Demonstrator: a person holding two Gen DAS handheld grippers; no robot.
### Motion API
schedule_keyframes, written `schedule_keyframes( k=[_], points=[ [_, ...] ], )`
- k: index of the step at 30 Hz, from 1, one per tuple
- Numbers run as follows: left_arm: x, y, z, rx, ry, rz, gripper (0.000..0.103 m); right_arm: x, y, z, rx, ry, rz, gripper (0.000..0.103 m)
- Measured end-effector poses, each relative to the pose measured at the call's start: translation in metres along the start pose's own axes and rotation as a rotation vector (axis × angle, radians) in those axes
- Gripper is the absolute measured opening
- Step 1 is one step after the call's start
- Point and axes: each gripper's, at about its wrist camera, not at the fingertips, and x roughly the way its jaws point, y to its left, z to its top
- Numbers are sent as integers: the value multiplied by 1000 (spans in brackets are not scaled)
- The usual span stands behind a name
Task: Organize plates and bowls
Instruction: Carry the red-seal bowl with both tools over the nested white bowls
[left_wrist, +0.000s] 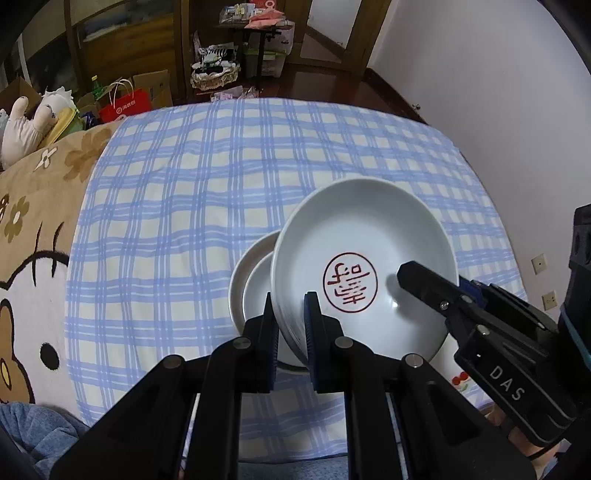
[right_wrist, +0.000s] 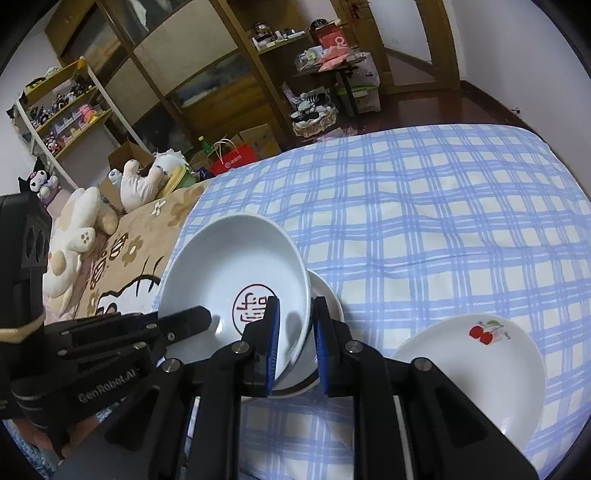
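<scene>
Gripping the white bowl with the red seal by opposite rims, my left gripper and right gripper both have their jaws clamped on it, tilted over a second bowl on the checked bed, beside a cherry plate.

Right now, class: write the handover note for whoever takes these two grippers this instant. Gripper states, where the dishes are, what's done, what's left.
Left gripper: shut on the red-seal bowl, near-left rim.
Right gripper: shut on the same bowl, opposite rim.
The bowl hangs tilted just above a white dish on the checked cloth.
Cherry plate lies alone to the right.
Done: bowl lifted over the dish.
Left: set it down, release, then stack the cherry plate.
</scene>
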Motion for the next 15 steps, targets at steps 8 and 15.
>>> schedule_keyframes(
  k=[8, 15],
  points=[
    [25, 17, -10, -38, 57, -3, 13, 23, -2, -12, 4, 34, 18, 20],
    [42, 28, -12, -64, 94, 11, 13, 44, -1, -21, -4, 68, 14, 20]
  ],
)
